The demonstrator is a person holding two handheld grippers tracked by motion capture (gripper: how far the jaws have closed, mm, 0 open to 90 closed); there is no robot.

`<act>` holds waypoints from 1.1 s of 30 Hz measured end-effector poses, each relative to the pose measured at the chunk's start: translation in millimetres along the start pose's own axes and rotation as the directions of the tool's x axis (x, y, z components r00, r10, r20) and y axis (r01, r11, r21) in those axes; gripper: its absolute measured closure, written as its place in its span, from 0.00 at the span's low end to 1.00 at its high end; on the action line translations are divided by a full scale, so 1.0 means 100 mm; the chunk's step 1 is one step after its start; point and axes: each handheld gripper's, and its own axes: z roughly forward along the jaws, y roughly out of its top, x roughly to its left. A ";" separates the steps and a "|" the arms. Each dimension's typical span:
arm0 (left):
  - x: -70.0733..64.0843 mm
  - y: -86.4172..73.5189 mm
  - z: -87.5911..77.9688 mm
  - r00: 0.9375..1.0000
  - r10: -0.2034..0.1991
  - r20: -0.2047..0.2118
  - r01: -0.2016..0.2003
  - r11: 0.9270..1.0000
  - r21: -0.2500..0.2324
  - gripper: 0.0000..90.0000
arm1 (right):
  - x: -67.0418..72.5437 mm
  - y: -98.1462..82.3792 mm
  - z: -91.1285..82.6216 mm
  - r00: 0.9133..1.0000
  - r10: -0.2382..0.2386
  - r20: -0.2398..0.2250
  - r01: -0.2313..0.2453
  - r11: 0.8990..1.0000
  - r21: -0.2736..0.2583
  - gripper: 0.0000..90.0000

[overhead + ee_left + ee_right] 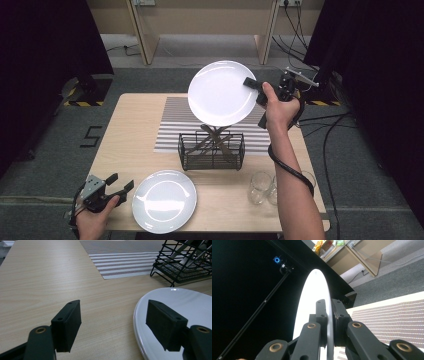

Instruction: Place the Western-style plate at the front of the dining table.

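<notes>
A white plate [220,92] hangs tilted in the air above the black wire rack [212,150], and my right gripper [254,86] is shut on its right rim. The right gripper view has that plate [312,305] edge-on with both pads clamped on its rim at my right gripper [330,315]. A second white plate [164,201] lies flat near the table's front edge. My left gripper [119,184] stands open just left of it, low over the table. In the left gripper view my left gripper [113,325] has its right jaw over the rim of that plate [190,305] with nothing between the jaws.
The rack holds crossed wooden utensils [215,137] and stands on a striped mat [172,125]. Two clear glasses [261,187] sit at the front right, beside my right forearm. Black curtains flank the table, and cables lie on the floor at the right.
</notes>
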 end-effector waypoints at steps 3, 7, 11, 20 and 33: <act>0.00 0.00 0.00 1.000 0.000 0.000 0.000 1.000 0.000 0.31 | -0.01 0.01 0.00 1.000 0.005 0.000 -0.005 1.000 -0.003 0.95; 0.00 0.00 0.00 1.000 0.000 0.000 0.000 1.000 0.002 0.31 | -0.02 0.02 0.01 1.000 0.004 0.009 -0.004 1.000 -0.004 0.95; 0.00 0.00 0.00 1.000 0.000 0.000 0.000 1.000 0.001 0.31 | -0.03 0.03 0.02 1.000 0.009 0.012 -0.009 1.000 -0.004 0.95; 0.00 0.00 0.00 1.000 -0.002 -0.001 0.002 1.000 -0.001 0.31 | -0.05 0.06 0.04 1.000 0.013 0.020 -0.012 1.000 -0.011 0.95; -0.01 0.00 0.01 1.000 -0.002 0.003 0.002 1.000 0.000 0.31 | -0.08 0.10 0.07 0.999 0.022 0.038 -0.021 1.000 -0.017 0.95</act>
